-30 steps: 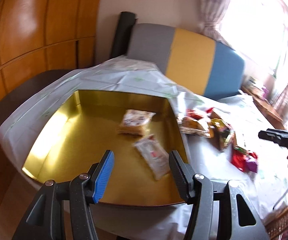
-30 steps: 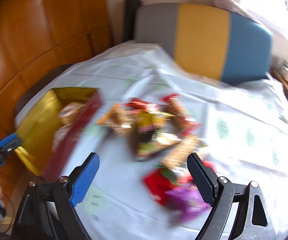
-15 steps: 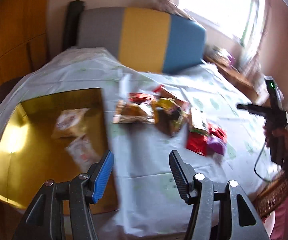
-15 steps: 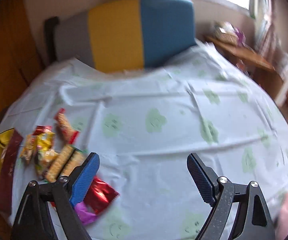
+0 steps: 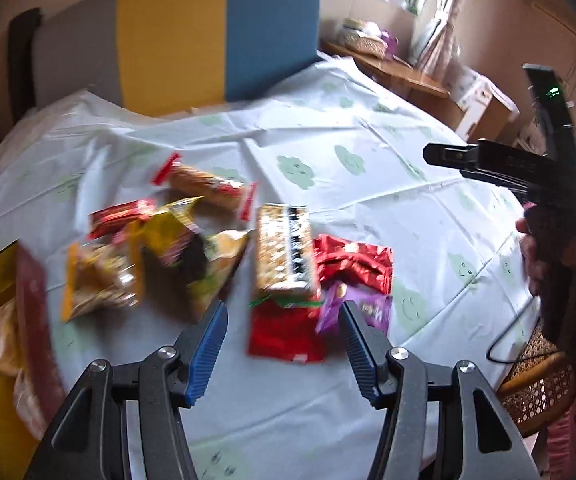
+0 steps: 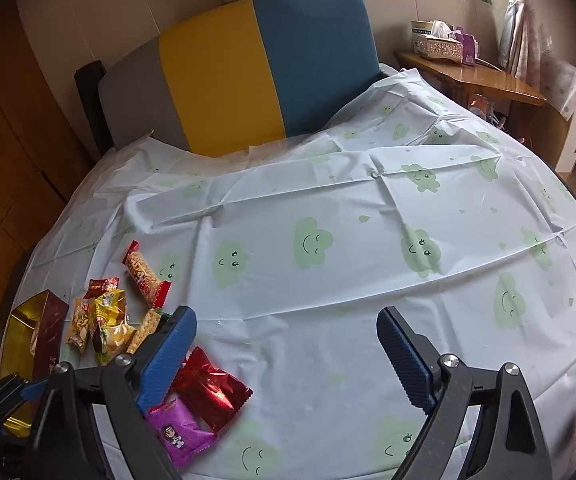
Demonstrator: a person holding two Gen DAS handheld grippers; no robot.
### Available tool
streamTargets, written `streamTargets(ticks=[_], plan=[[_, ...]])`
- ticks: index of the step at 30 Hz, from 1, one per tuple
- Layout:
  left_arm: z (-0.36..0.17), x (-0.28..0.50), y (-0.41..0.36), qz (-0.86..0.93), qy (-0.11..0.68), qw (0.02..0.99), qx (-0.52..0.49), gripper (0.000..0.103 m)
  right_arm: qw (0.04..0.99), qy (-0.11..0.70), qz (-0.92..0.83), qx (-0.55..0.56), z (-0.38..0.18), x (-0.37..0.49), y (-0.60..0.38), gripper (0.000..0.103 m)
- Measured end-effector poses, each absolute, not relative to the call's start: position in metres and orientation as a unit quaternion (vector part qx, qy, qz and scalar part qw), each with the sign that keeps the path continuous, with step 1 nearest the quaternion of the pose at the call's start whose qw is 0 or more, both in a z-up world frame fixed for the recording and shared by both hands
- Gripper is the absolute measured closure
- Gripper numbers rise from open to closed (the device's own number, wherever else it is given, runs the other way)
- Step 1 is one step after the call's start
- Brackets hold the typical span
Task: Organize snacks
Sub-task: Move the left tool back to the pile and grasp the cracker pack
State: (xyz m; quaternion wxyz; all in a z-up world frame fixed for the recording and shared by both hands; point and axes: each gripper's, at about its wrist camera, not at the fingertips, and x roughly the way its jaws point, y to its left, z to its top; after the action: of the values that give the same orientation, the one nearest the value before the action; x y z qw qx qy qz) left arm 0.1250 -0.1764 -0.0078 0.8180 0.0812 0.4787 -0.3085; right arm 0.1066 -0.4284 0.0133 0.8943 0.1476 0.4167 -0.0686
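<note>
Left hand-held gripper (image 5: 282,330) tilts down, spread and empty, over the near snacks (image 5: 284,256); right hand-held gripper (image 6: 286,340), opening, empty, above bare tabletop (image 6: 327,280).

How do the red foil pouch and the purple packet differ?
The red foil pouch is shiny and crinkled; the purple packet is matte with a cartoon figure printed on it. The red foil pouch lies farther from the table edge; the purple packet sits nearer it. Both lie flat on the tablecloth, touching, ungripped.
</note>
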Motion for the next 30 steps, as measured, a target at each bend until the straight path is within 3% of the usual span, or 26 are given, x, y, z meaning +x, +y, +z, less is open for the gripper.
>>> streamTargets(ticks=[12,17,30], plan=[[-0.049,0.166,-0.232,-0.297,0.506,0.797,0.142,0.045,0.899,0.409,-0.042,0.15,0.019,0.106,-0.423,0.009],[-0.062,0.175,-0.235,-0.294,0.513,0.795,0.136,0.055,0.899,0.409,-0.041,0.148,0.018,0.107,-0.422,0.009],[-0.017,0.106,-0.168,-0.279,0.435,0.854,0.068,0.055,0.893,0.431,-0.055,0.119,0.008,0.11,-0.419,0.009]])
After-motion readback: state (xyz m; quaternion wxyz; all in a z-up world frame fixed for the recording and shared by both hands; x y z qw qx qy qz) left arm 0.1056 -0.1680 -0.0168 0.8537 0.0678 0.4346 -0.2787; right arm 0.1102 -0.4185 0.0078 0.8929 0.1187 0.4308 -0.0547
